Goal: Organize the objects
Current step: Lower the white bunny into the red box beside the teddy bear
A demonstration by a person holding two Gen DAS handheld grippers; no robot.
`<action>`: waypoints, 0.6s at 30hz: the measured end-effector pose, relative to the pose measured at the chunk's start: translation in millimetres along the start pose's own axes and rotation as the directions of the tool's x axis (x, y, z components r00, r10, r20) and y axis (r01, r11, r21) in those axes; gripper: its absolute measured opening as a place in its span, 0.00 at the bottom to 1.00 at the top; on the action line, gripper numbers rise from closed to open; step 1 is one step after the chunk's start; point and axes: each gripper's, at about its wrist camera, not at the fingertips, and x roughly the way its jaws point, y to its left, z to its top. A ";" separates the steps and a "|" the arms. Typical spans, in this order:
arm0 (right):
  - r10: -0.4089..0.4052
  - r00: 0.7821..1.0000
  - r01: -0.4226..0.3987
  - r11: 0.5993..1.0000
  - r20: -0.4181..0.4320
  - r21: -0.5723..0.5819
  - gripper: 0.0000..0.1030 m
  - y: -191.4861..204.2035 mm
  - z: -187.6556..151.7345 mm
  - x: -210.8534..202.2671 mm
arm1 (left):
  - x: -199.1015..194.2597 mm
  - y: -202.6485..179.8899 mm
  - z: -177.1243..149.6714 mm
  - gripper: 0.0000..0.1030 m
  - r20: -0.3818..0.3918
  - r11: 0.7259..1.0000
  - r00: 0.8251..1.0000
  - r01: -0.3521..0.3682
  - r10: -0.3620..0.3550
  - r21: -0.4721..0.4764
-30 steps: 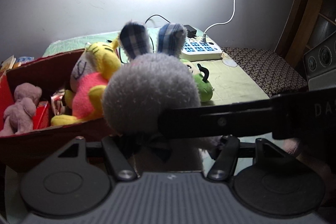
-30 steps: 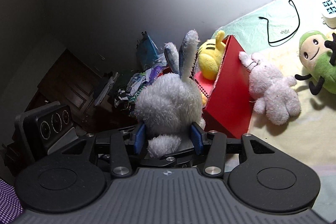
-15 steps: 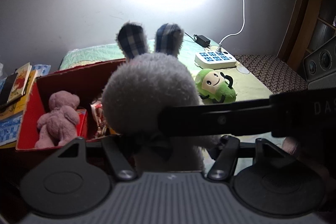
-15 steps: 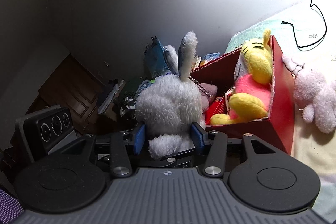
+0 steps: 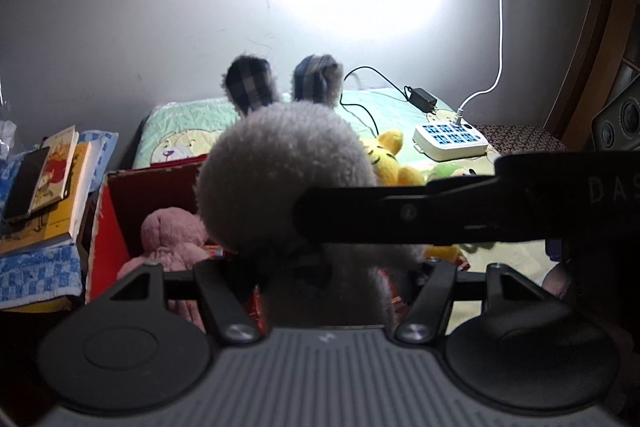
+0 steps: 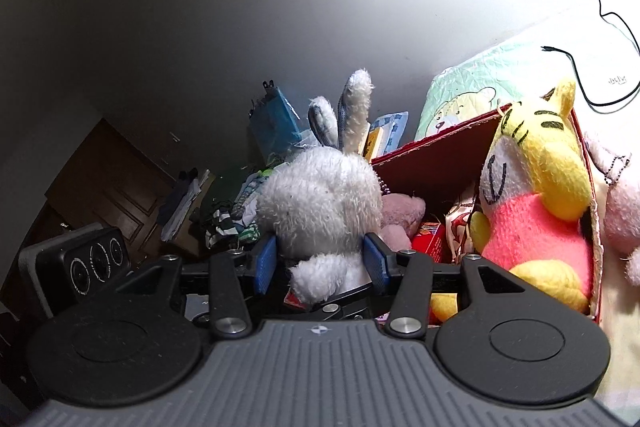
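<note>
left tool point(image 5: 320, 267): clamped on the grey bunny point(image 5: 280, 187), though the bunny's body hides the pads, so I'm going by the fingers pressed in on both sides of it
right tool point(image 6: 322, 263): also clamped on the bunny point(image 6: 320, 203), blue pads point(image 6: 375, 259) squeezing its lower body from either side
bunny: upright, plaid ears up, held right over the near part of the red box point(image 5: 104, 227)
red box: open on top, sitting on the bed point(image 5: 192, 119)
pink plush point(image 5: 168, 239): inside the box, on its left side, just beside the bunny
yellow tiger plush point(image 6: 536, 211): in the box too, leaning against its right wall
books point(image 5: 52, 187): stacked just left of the box
power strip point(image 5: 450, 141): on the bed, well behind the box and off to the right
</note>
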 end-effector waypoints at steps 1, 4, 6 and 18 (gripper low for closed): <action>-0.008 1.000 0.008 1.000 -0.003 0.013 0.49 -1.8 2.1 4.5 | 3.8 4.4 1.0 0.63 -0.006 1.000 1.000 0.001 -0.001 -0.009; -0.036 0.999 0.036 0.998 -0.014 0.051 0.49 -6.3 7.9 13.7 | 14.5 16.6 2.6 0.63 -0.022 0.999 1.000 0.012 -0.013 -0.041; -0.050 0.999 0.051 0.997 -0.017 0.064 0.48 -9.7 10.5 19.5 | 20.8 23.4 3.1 0.63 -0.032 0.998 0.999 0.022 -0.024 -0.064; -0.134 0.990 0.139 0.981 -0.046 0.133 0.45 -39.0 17.1 42.4 | 69.8 45.2 5.2 0.63 -0.103 0.995 0.994 0.019 -0.030 -0.101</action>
